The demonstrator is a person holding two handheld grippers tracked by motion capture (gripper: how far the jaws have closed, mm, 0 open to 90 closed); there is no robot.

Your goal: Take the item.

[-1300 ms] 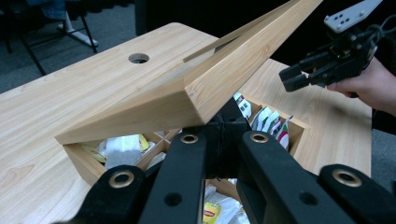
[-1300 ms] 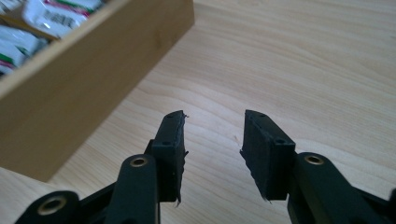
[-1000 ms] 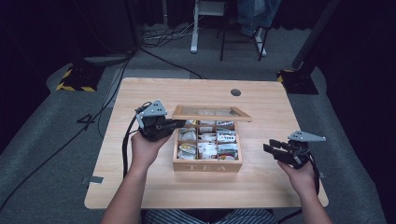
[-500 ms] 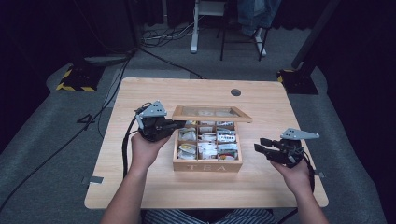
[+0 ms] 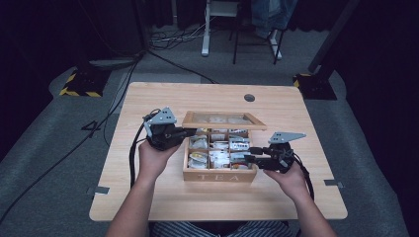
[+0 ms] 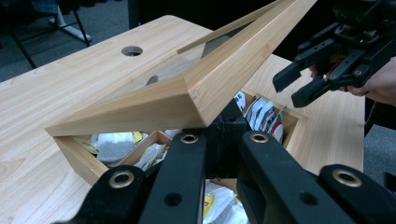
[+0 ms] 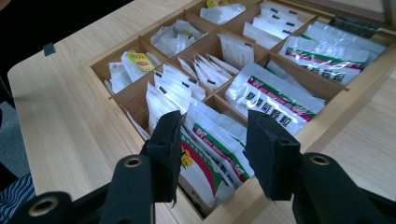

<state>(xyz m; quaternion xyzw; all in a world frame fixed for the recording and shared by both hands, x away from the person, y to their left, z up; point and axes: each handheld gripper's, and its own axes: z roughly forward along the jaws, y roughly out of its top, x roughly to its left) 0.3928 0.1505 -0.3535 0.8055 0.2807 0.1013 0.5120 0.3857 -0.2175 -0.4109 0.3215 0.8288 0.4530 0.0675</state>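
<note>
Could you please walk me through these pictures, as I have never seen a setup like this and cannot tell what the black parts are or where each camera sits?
No robot here: a person sits at a wooden table holding a black two-jaw tool in each hand. The high view looks down from above; the left tool shows at its left, the right tool at its right. The other two pictures come from cameras riding on the tools, so the black bars at the bottom are each tool's own jaws.

On the table stands a wooden tea box with compartments full of tea bags. The left tool is at the edge of the hinged lid, which stands propped open; whether it grips the lid is hard to tell. The right tool, jaws open, hovers over the nearest packets, holding nothing.
</note>
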